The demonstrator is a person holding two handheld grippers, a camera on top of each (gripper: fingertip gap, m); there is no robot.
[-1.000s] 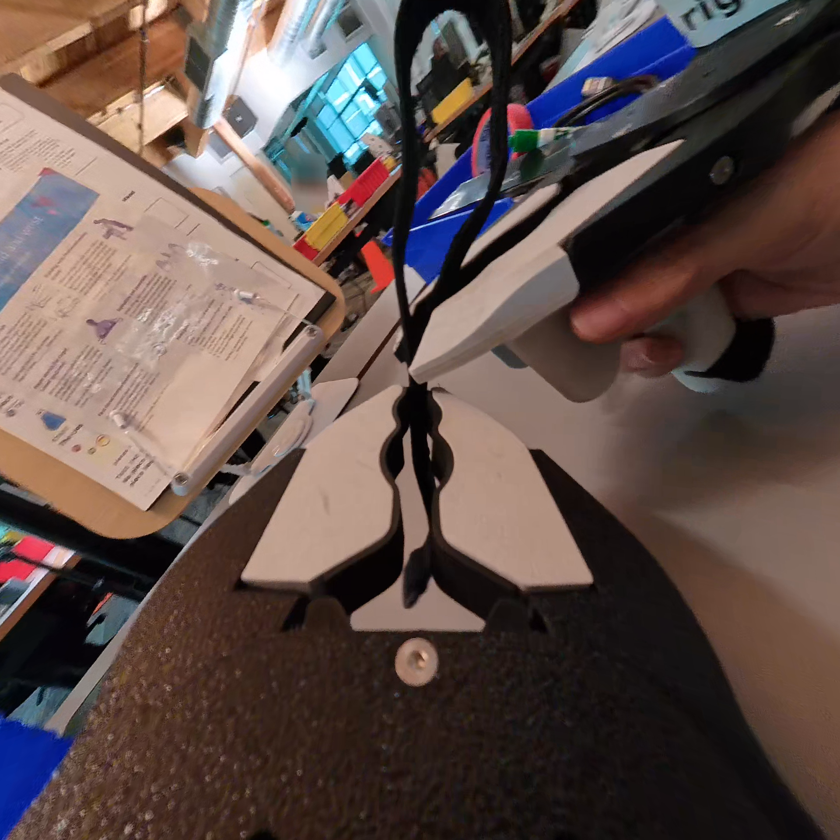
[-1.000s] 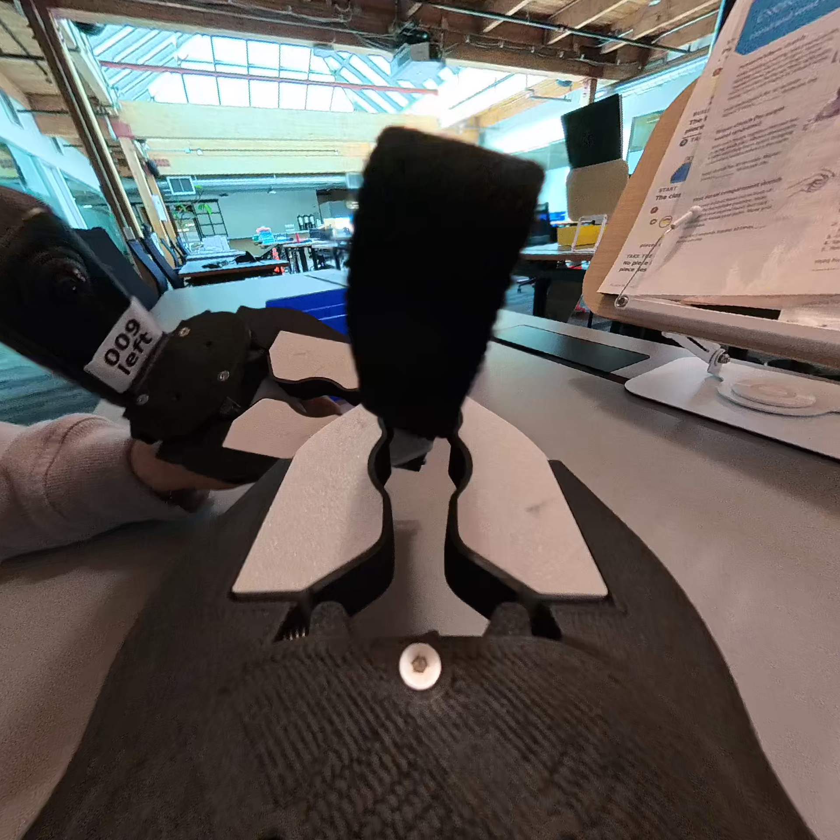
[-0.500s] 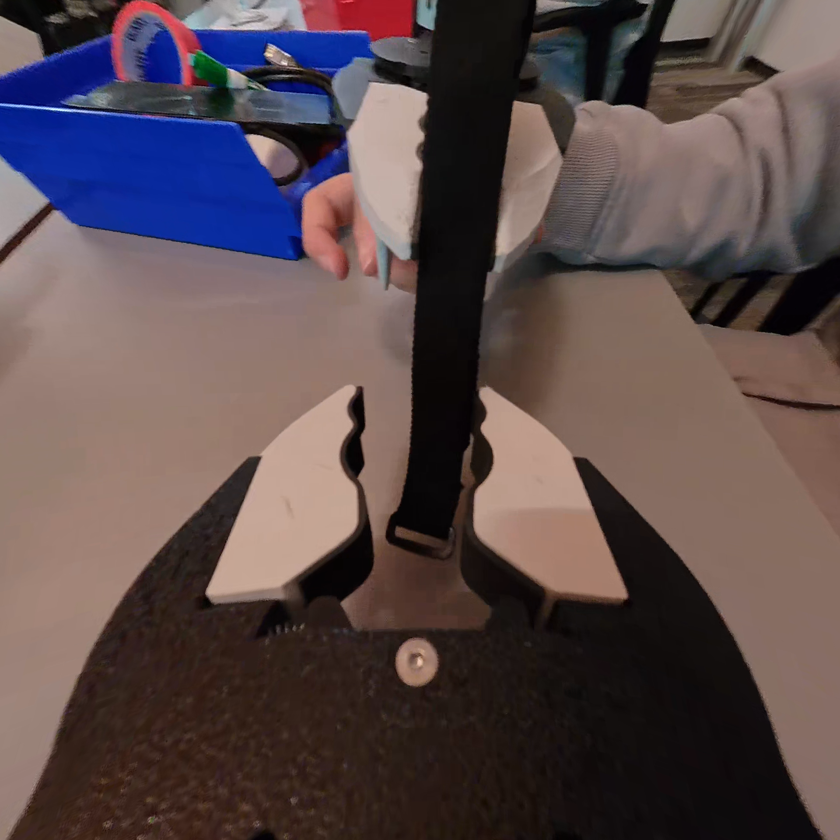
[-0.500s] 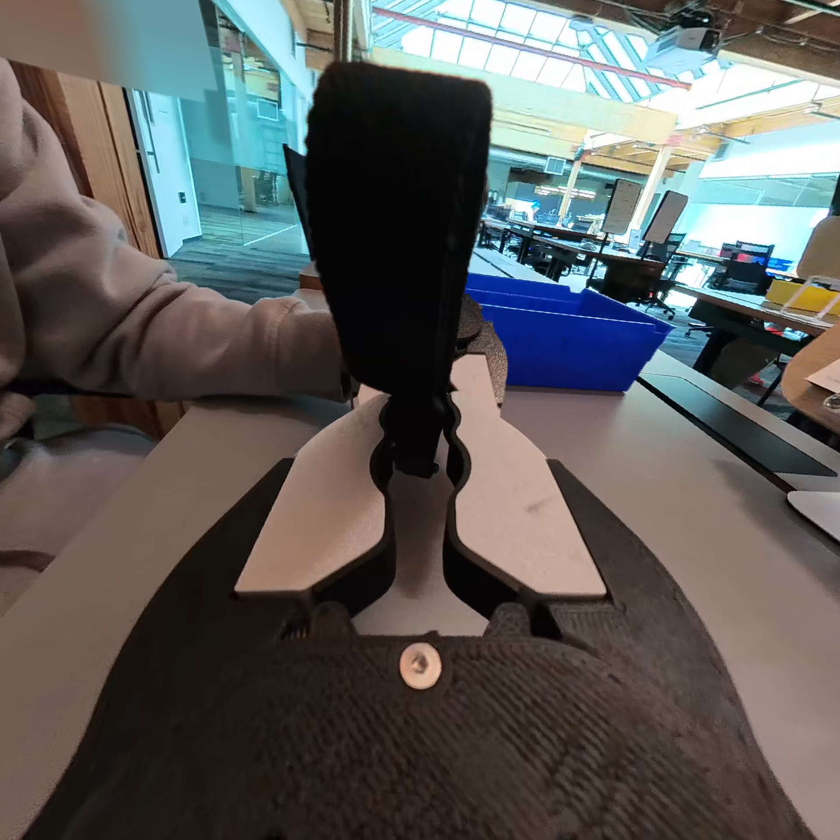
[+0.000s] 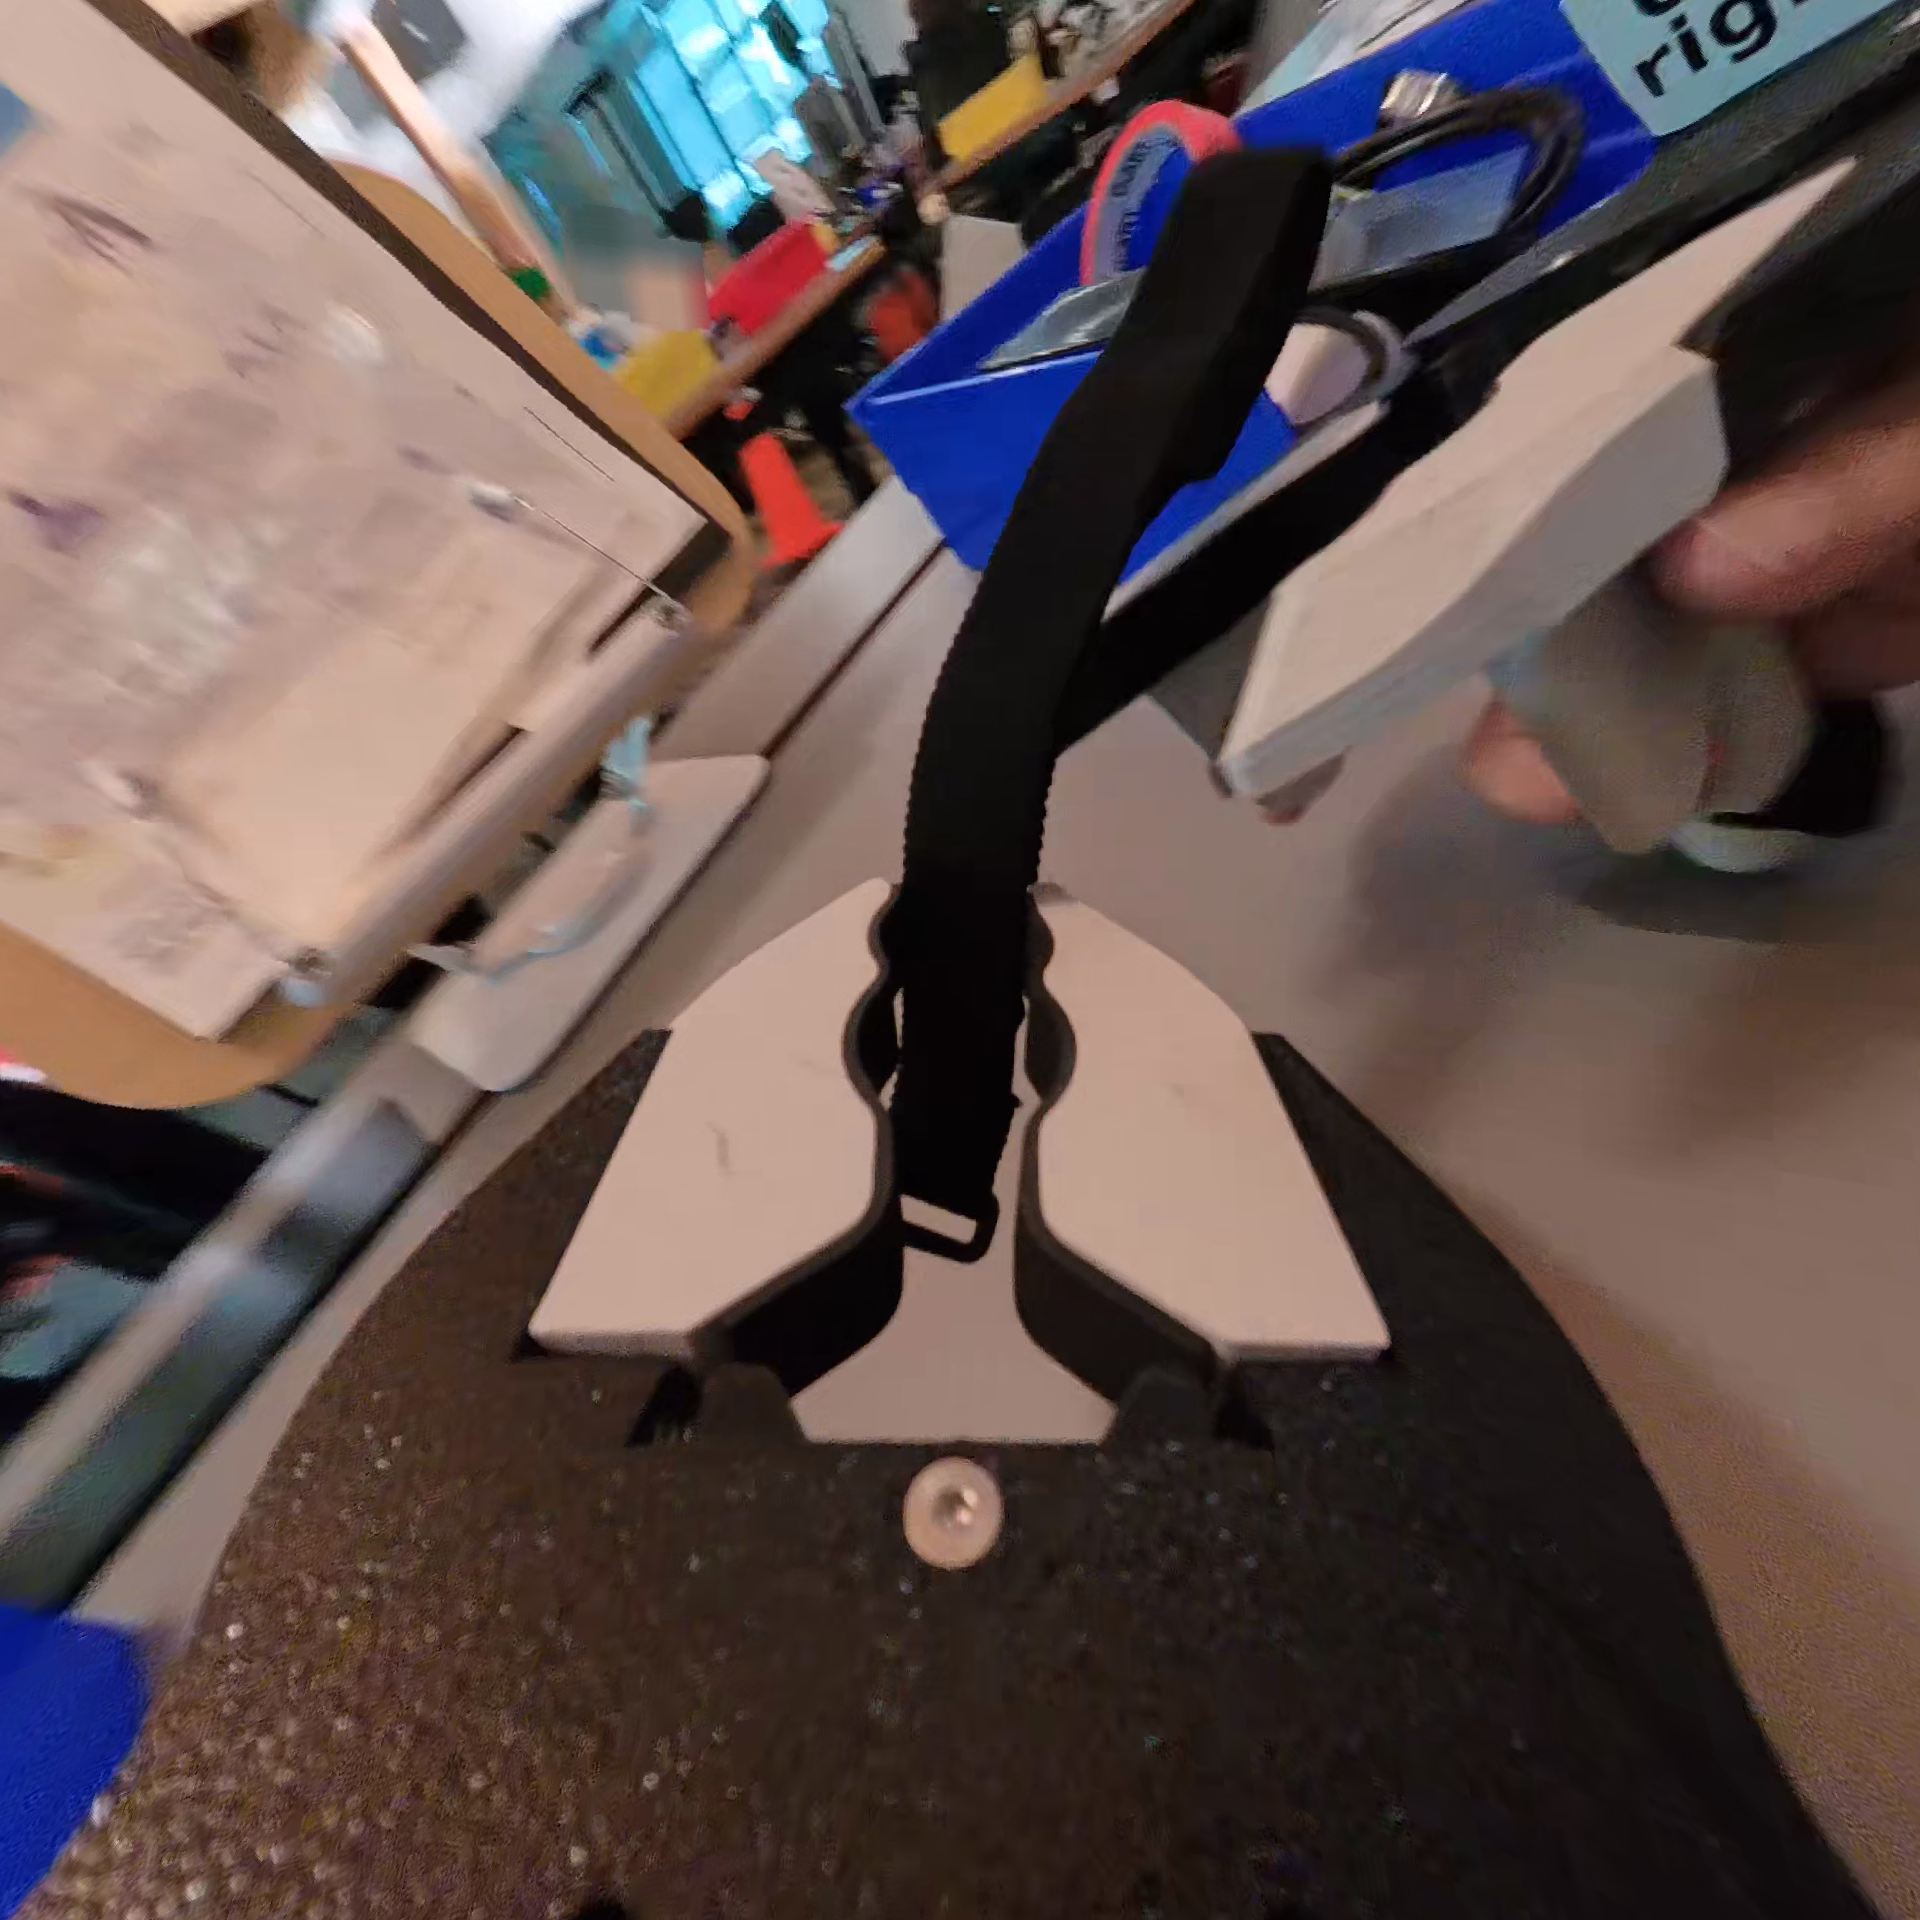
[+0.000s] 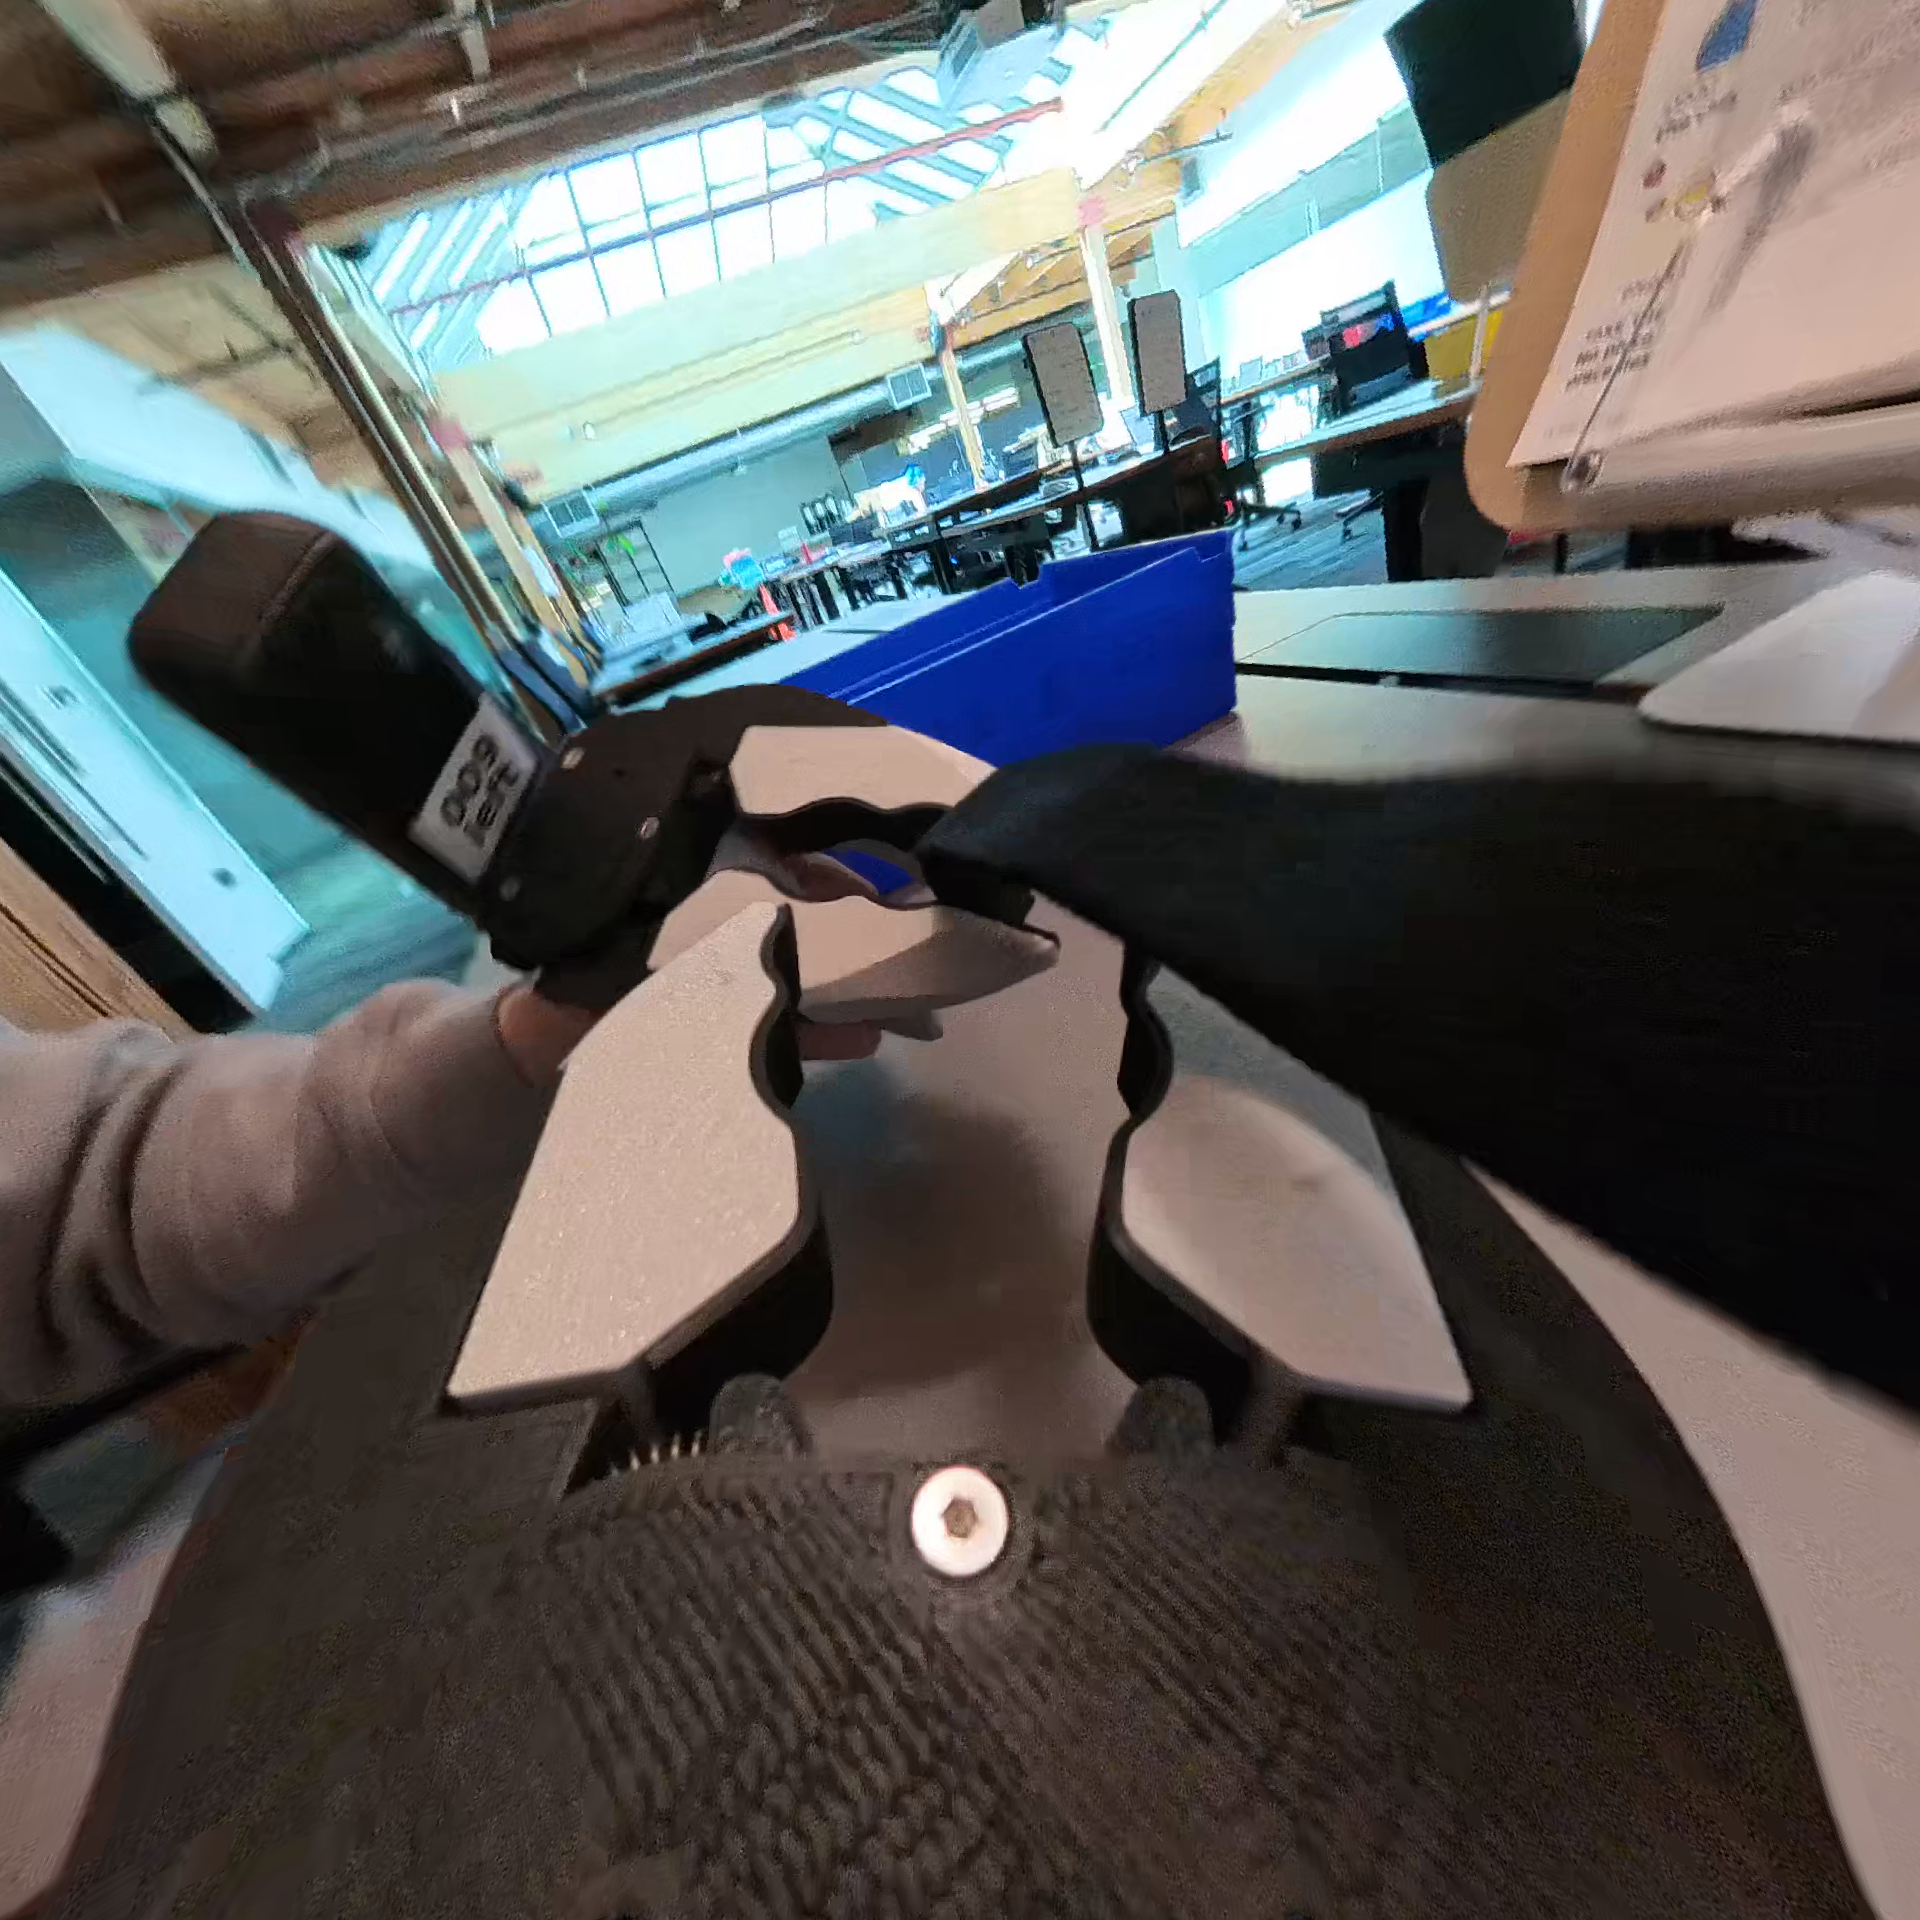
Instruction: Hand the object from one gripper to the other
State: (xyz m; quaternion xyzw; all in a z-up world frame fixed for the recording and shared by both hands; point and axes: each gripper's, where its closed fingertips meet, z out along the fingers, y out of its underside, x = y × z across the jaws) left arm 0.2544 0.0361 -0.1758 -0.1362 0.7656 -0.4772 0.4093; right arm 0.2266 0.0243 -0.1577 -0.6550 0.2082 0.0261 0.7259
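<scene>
The object is a black webbing strap [image 5: 997,727] with a small buckle loop at its lower end. My left gripper [image 5: 961,914] is shut on the strap near that end, and the strap rises from it and bends to the upper right. My right gripper [image 5: 1195,686] is at the right, beside the strap's upper part. In the right wrist view my right gripper [image 6: 956,945] is wide open and holds nothing. The strap [image 6: 1455,935] lies across its right finger. The left gripper [image 6: 977,883] pinches the strap's far end just beyond my right fingertips.
A blue bin [image 5: 966,416] holding a red tape roll [image 5: 1143,166] stands behind on the grey table [image 5: 1558,1143]; the bin also shows in the right wrist view [image 6: 1039,665]. A wooden document stand [image 5: 260,520] with papers is at the left on a white base [image 5: 592,914]. The grippers are tip to tip, or close to it.
Half a second ago my right gripper was shut on the strap and my left jaws stood apart around it. Now the left is shut on it and the right has opened and let go.
</scene>
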